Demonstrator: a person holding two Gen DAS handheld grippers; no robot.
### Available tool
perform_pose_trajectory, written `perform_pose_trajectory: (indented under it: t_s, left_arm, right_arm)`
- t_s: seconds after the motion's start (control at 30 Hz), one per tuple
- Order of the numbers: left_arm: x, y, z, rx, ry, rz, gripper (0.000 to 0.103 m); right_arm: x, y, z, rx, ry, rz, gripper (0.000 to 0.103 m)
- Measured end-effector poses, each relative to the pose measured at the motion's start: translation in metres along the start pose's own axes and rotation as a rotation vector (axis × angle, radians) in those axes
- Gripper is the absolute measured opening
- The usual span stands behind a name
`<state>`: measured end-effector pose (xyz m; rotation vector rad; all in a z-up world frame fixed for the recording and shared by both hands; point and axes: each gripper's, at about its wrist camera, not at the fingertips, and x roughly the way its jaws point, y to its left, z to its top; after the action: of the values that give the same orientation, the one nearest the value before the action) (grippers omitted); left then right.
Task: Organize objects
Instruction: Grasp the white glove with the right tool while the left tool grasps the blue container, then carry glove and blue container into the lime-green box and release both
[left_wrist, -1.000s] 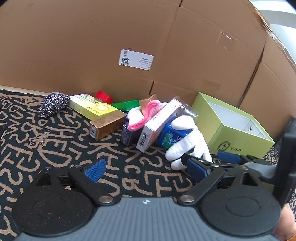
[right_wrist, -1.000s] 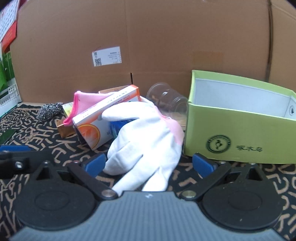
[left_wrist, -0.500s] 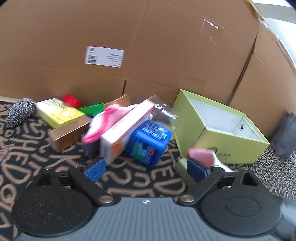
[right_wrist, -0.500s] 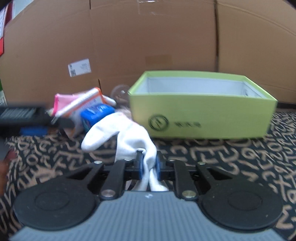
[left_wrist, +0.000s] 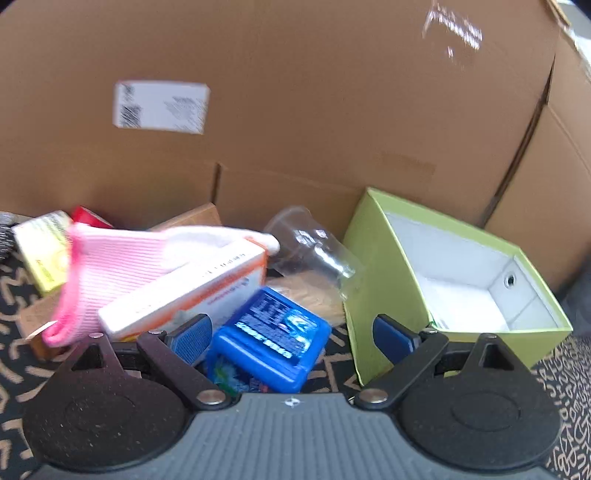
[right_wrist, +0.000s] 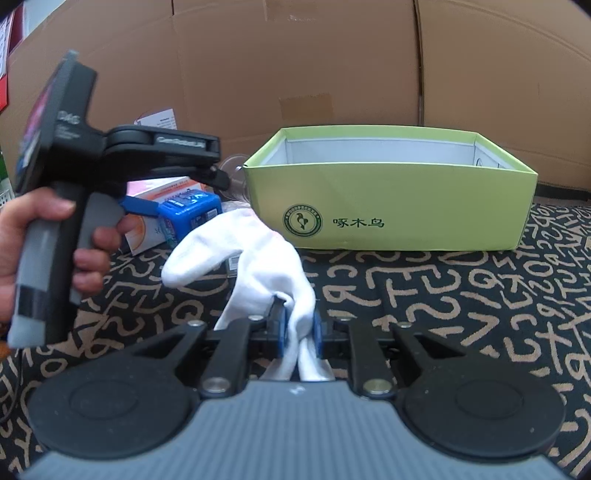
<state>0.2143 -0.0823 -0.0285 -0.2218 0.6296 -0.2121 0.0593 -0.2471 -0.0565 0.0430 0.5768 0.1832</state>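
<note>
- Far left of the right wrist view: a hand (right_wrist: 48, 254) holds the left gripper (left_wrist: 291, 332) by its handle, its nose aimed at the heap of things.
- Heap, left wrist view: a yellow carton (left_wrist: 40, 251) at the left edge, then a pink glove (left_wrist: 110, 266) draped over a white-and-orange carton (left_wrist: 192, 291); a clear cup (left_wrist: 314, 247) lies on its side behind, mouth toward the green box.
- Blue box (left_wrist: 273, 343): it lies right between the left fingers (left_wrist: 192, 332), which stand wide open, with no pad seen touching it. Its long side runs slantwise across the gap, so the fingers would close on its shorter sides. My guess is that this is the left hand's next pick.
- White glove (right_wrist: 255, 258): in the middle of the right wrist view, on the patterned cloth (right_wrist: 461, 295). The right gripper (right_wrist: 298, 332) is closed on its cuff end, cloth bunched between the pads; the glove's fingers point away toward the heap.
- Green box (right_wrist: 388, 218): open-topped and seemingly empty, it lies ahead and to the right of the held glove, well within reach of the right hand. The glove must likely be lifted over the near wall and let go inside.
- Behind everything: a cardboard wall (right_wrist: 332, 74).
</note>
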Motion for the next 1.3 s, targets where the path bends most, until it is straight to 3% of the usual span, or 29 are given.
perform_pose_trajectory:
  t_s: [0.07,0.13,0.17,0.33,0.5,0.57,0.63,0.7,0.73,1.07,1.13,1.17,1.2,1.23,1.3]
  left_arm:
    - [0.008,-0.003,-0.004,0.048,0.025,0.006,0.094]
    - [0.012,-0.002,-0.011,0.099,0.042,0.008,0.067]
    - [0.014,0.002,-0.016,0.11,0.061,-0.004,0.063]
    - [-0.005,0.012,-0.029,0.136,0.053,-0.048,0.062]
    - [-0.05,0.018,-0.055,0.159,0.093,-0.063,0.062]
    - [-0.068,0.02,-0.066,0.163,0.105,-0.049,0.062]
    - [-0.083,0.024,-0.074,0.152,0.104,-0.03,0.064]
    - [-0.089,0.026,-0.079,0.133,0.092,-0.013,0.076]
    - [-0.089,0.026,-0.078,0.122,0.084,-0.004,0.077]
    - [-0.085,0.021,-0.068,0.121,0.037,-0.005,0.076]
    - [-0.082,0.02,-0.067,0.12,0.048,-0.003,0.076]
    - [-0.082,0.021,-0.067,0.121,0.052,-0.013,0.074]
    - [-0.081,0.021,-0.067,0.124,0.055,-0.025,0.062]
    - [-0.081,0.022,-0.068,0.13,0.059,-0.042,0.062]
    - [-0.082,0.021,-0.069,0.144,0.058,-0.046,0.062]
  right_arm:
    - [0.0,0.0,0.0,0.001,0.002,0.001,0.015]
    - [-0.001,0.0,-0.001,0.001,0.002,0.001,0.015]
    - [-0.001,0.0,-0.001,0.001,0.004,0.0,0.015]
    - [-0.001,0.0,-0.001,-0.01,0.016,0.005,0.015]
    - [-0.005,0.003,-0.001,-0.04,0.033,0.027,0.015]
    - [-0.004,0.006,-0.001,-0.061,0.046,0.027,0.032]
    - [-0.003,0.008,0.001,-0.072,0.049,0.033,0.042]
    - [-0.002,0.01,0.004,-0.064,0.044,0.056,0.048]
    - [-0.002,0.01,0.005,-0.051,0.039,0.07,0.056]
    - [0.018,0.016,0.016,0.008,0.054,0.17,0.063]
    - [0.028,0.016,0.015,0.021,0.072,0.166,0.058]
    - [0.031,0.017,0.014,0.016,0.075,0.168,0.039]
    - [0.032,0.017,0.012,0.022,0.077,0.172,0.029]
    - [0.032,0.016,0.011,0.04,0.081,0.178,0.019]
    - [0.026,0.014,0.01,0.058,0.057,0.173,0.014]
